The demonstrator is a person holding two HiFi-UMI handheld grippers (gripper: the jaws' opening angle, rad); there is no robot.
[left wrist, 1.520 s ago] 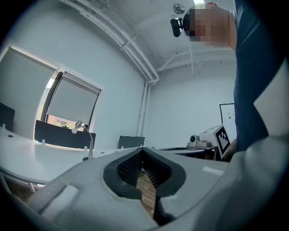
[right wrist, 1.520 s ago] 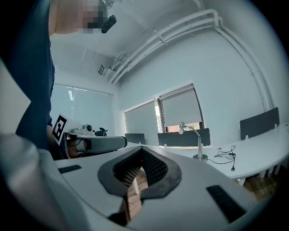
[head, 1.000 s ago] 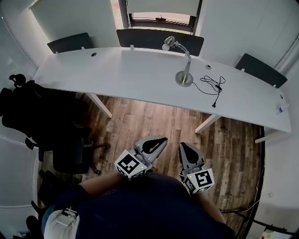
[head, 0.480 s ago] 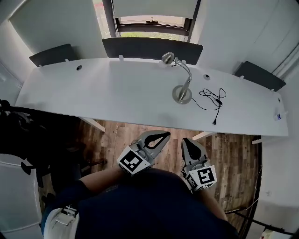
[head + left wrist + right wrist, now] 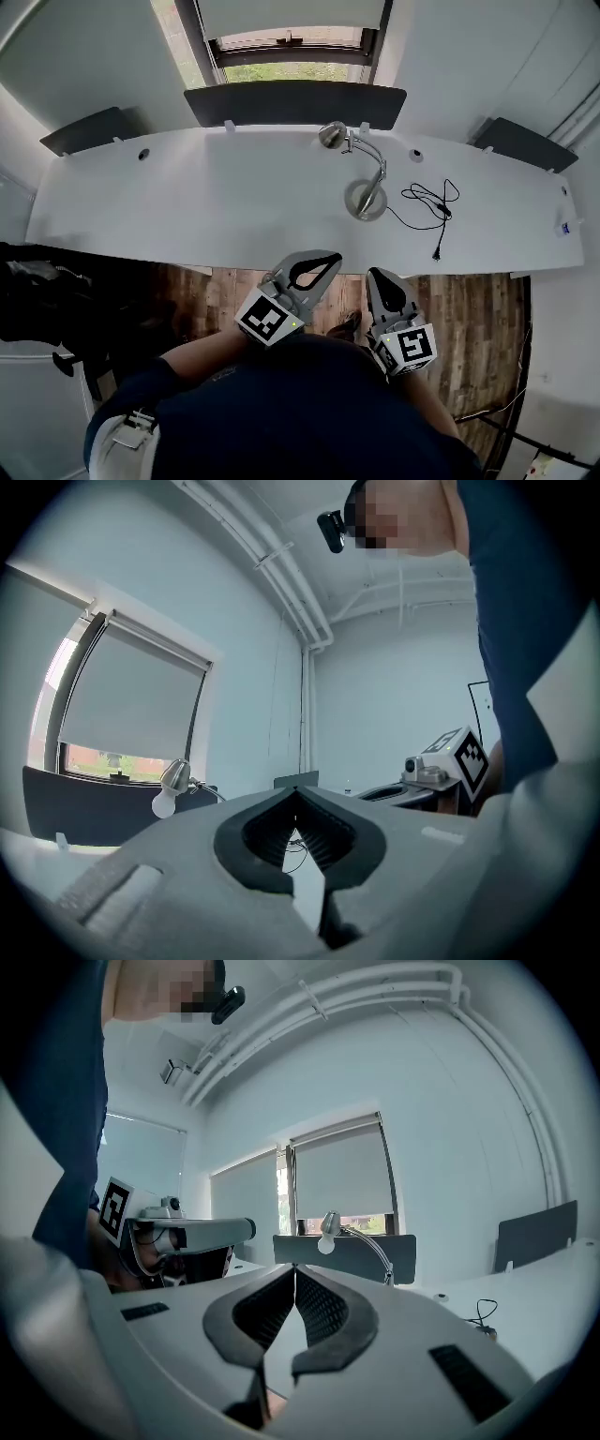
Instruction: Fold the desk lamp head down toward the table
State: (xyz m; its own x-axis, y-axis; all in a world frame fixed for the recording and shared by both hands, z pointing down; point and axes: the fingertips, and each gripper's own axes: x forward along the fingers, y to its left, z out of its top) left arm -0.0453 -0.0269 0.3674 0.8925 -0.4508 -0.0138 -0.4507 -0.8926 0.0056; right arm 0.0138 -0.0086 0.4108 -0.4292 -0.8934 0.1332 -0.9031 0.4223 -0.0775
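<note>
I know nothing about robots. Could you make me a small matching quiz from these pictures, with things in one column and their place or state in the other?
Things:
1 lamp head
2 cable
3 right gripper
4 floor

Place or state:
A wooden planks
B jaws shut, nothing between them
C lying loose on the desk
D raised, not yet folded down

Pairs: 1-D, 2-C, 3-B, 4-A
</note>
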